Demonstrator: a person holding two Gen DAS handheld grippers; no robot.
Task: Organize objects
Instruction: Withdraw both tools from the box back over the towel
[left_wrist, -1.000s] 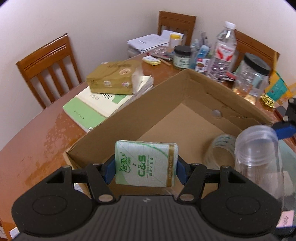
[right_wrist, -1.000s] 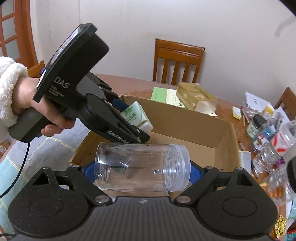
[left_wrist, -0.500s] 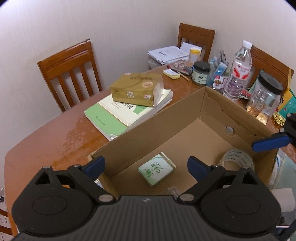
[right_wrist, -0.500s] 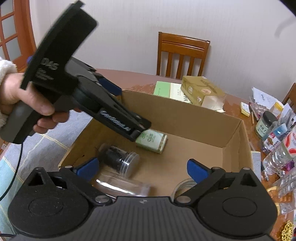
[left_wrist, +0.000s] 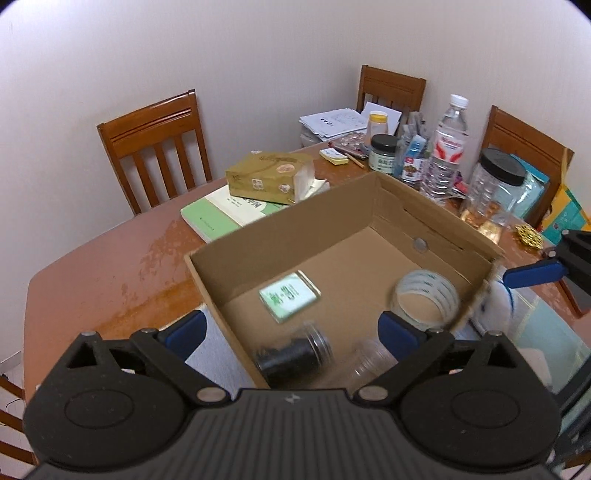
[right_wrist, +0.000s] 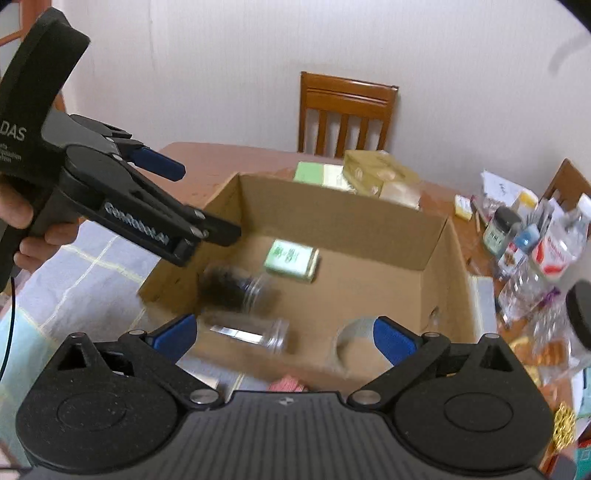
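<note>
Hovering both the left gripper (left_wrist: 290, 330) and right gripper (right_wrist: 284, 338) spread and empty over the cardboard box (left_wrist: 306, 218), you should pinch the light, slippery clear plastic jar (right_wrist: 249, 330), lying in the box's near corner, across its ribbed neck.

We see a brown wooden counter (left_wrist: 92, 266) with a blotchy, worn finish. Directly on it sit an open cardboard box (left_wrist: 295, 218), a green book (left_wrist: 210, 221) under a gold tissue pack (left_wrist: 266, 177), a water bottle (left_wrist: 447, 147), a dark-lidded jar (left_wrist: 384, 153), a large clear jar (left_wrist: 491, 192) and loose papers (left_wrist: 332, 122).
</note>
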